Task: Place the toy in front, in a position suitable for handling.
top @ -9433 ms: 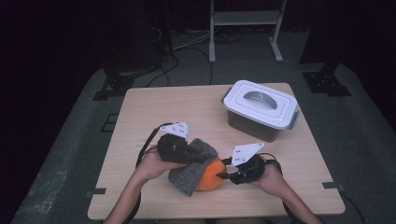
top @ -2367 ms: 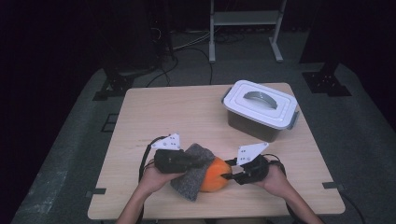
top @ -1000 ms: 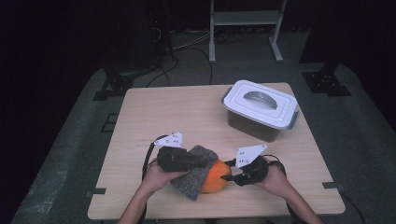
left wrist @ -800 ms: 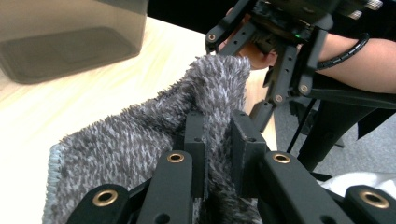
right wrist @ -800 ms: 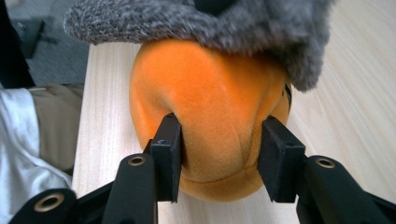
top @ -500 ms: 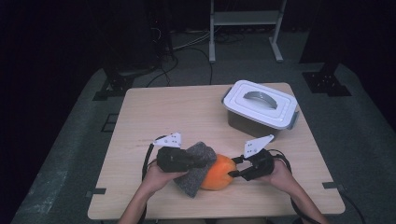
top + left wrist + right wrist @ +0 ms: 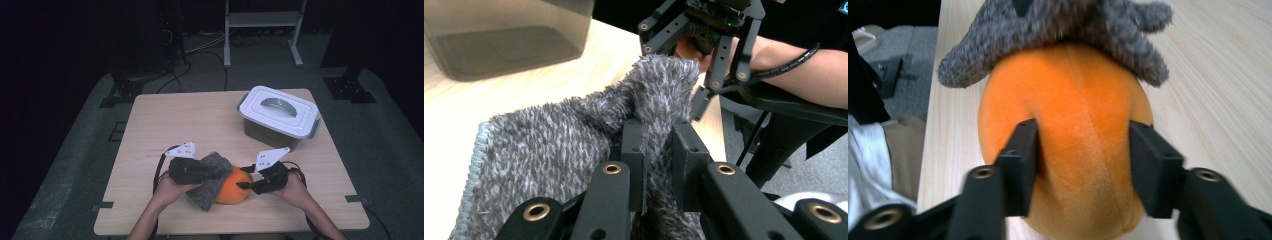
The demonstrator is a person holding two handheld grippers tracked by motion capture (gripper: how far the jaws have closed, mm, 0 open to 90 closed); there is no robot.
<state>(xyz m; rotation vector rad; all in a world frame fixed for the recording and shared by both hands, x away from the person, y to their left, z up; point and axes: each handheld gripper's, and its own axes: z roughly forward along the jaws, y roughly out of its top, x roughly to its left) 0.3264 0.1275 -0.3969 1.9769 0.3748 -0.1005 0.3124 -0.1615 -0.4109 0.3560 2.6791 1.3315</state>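
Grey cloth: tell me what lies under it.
The grey cloth drapes over the left part of an orange plush ball. The ball's covered side and the table beneath the cloth are hidden.

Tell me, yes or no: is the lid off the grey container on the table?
No, the white lid sits closed on top of the grey container in the high view.

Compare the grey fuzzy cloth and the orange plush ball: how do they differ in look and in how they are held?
The grey cloth is flat, shaggy and speckled; the orange ball is round and smooth, with a seam. The cloth is pinched as a thin fold in the left hand-held gripper; the ball bulges between the jaws of the right hand-held gripper. The cloth drapes over the ball, which rests on the table. Both are soft.
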